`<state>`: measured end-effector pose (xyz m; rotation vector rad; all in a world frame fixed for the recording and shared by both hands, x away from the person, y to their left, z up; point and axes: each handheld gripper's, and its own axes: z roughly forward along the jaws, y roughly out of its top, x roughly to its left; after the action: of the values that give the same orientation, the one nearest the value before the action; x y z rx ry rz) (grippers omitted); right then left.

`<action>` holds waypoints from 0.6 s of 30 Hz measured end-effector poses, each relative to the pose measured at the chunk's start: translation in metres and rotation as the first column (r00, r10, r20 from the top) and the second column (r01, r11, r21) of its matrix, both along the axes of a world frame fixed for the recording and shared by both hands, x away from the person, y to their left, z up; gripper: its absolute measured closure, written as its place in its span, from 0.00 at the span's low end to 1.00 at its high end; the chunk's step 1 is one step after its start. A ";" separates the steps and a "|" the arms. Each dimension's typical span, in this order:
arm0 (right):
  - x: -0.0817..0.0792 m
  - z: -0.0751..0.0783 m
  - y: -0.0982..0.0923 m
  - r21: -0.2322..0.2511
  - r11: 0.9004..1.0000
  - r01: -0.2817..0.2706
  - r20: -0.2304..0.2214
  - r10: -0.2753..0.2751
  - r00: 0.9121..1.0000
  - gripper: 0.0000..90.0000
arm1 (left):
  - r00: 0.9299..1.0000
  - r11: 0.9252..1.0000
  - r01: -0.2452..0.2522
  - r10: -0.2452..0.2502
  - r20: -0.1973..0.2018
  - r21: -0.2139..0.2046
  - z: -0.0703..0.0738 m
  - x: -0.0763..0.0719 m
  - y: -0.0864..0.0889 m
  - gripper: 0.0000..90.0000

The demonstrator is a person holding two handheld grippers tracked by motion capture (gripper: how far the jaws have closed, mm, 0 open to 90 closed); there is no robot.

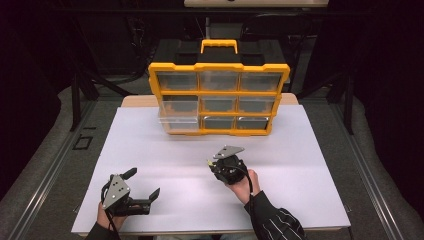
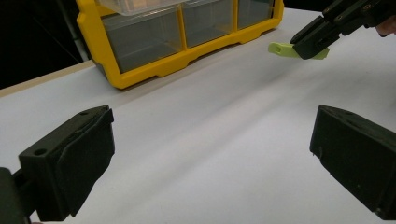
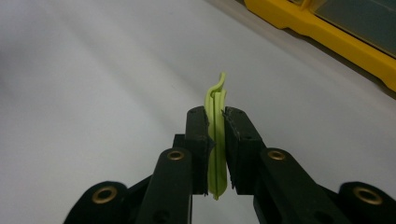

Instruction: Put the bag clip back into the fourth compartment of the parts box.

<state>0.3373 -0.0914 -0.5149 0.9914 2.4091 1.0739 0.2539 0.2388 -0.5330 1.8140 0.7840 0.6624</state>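
Jaws of right gripper (image 3: 215, 154) pinch green clip (image 3: 215, 135) edge-on, above worktop (image 1: 165, 165); left gripper (image 2: 210, 163) jaws spread, idle at 7 o'clock. Carry step, likely. Next: take clip to organizer (image 1: 218, 97) at 12 o'clock, open drawer (image 1: 179, 114).

Left gripper (image 1: 145, 186) agape; right gripper (image 3: 215, 140) seemingly clamped

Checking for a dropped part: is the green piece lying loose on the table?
No, the right claw is clamped shut on the green piece, holding it above the table.
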 end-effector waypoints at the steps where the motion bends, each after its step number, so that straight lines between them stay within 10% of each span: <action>1: 0.000 0.001 0.000 0.001 1.000 -0.006 -0.002 0.006 1.000 0.89 | 1.000 1.000 -0.001 0.001 0.000 0.002 0.000 0.000 0.000 0.00; 18: 0.006 0.003 -0.005 -0.016 0.999 -0.043 0.008 0.043 0.999 0.89 | 1.000 1.000 0.007 -0.007 0.001 0.002 0.001 -0.001 0.000 0.00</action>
<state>0.3429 -0.0964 -0.5115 0.9321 2.4387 1.0698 0.2528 0.2392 -0.5322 1.8175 0.7757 0.6600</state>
